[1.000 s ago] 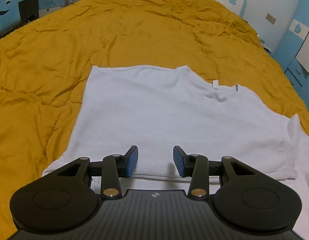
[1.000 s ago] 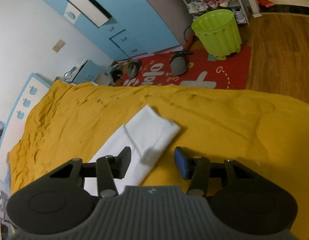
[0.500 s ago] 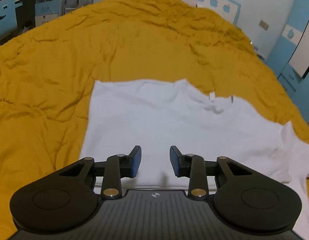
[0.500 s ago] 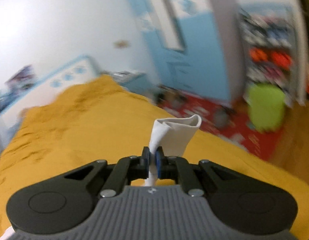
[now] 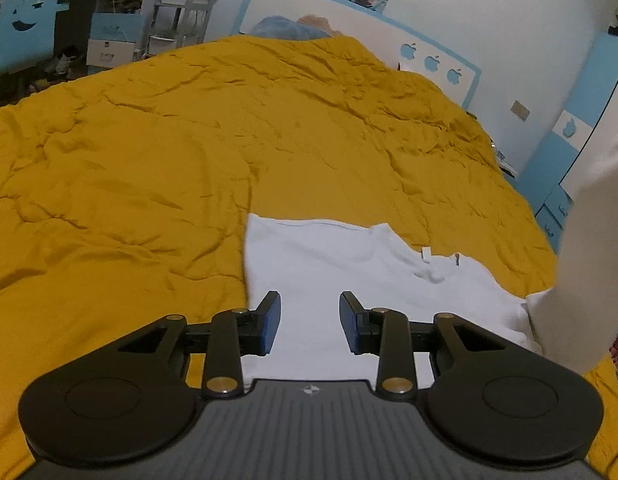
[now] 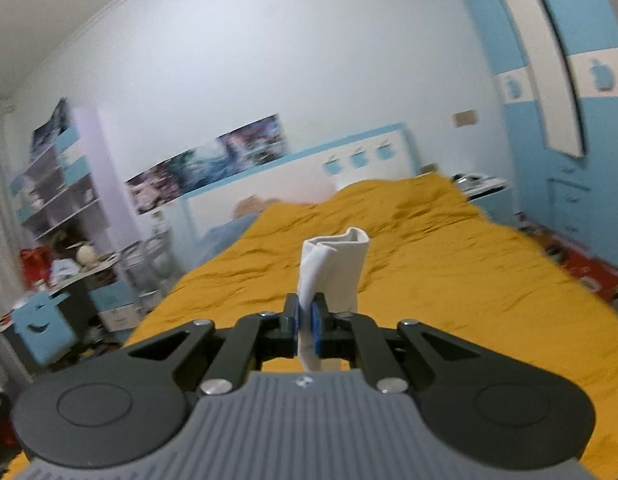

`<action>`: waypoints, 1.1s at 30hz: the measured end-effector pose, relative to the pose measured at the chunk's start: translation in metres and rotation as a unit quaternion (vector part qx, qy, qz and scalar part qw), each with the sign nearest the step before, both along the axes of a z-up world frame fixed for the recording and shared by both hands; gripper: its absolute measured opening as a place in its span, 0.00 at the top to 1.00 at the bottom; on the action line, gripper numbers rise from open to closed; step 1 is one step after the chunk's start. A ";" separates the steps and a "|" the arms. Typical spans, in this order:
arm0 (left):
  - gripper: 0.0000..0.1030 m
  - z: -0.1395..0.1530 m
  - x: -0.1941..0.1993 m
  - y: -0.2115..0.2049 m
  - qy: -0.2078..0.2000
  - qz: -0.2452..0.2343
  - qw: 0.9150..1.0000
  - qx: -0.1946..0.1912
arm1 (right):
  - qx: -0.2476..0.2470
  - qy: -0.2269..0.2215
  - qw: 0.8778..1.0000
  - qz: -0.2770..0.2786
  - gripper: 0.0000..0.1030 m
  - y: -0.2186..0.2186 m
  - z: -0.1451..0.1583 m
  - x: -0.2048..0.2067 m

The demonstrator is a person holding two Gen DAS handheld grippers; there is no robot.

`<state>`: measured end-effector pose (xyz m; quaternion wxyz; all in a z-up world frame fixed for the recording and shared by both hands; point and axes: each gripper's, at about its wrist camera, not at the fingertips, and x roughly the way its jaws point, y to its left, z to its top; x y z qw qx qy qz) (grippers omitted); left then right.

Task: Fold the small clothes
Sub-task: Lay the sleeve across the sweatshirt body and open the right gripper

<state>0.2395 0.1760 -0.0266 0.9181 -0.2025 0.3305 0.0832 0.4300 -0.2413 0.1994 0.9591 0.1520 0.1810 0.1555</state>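
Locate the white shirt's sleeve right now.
The sleeve is pinched in the right hand-held gripper, lifted above the yellow bedspread; the left wrist view shows it at the right edge.

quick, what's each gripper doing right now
left gripper: open, empty, over the white shirt.
right gripper: shut on the shirt sleeve, lifted off the bed.

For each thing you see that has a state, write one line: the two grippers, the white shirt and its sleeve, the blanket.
Left gripper: open, holding nothing, over the shirt.
Right gripper: shut on the sleeve.
White shirt: partly folded, body lying flat on the blanket.
Sleeve: pinched and lifted, its open cuff sticking up past the fingers.
Yellow blanket: spread over the bed, wrinkled.
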 end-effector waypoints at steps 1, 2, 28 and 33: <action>0.62 -0.001 -0.002 0.003 -0.001 0.000 1.000 -0.002 | -0.002 0.003 1.000 0.008 0.99 0.022 -0.004 -0.003; 0.62 -0.002 -0.004 0.007 -0.001 0.000 1.000 -0.005 | -0.002 0.008 1.000 0.016 0.99 0.042 -0.011 -0.007; 0.57 -0.043 -0.008 0.053 -0.013 -0.006 0.987 -0.161 | 0.036 0.224 0.949 0.220 0.58 0.228 -0.242 -0.050; 0.57 -0.058 0.014 0.051 0.007 -0.003 0.987 -0.161 | 0.030 0.219 0.955 0.197 0.56 0.182 -0.234 -0.035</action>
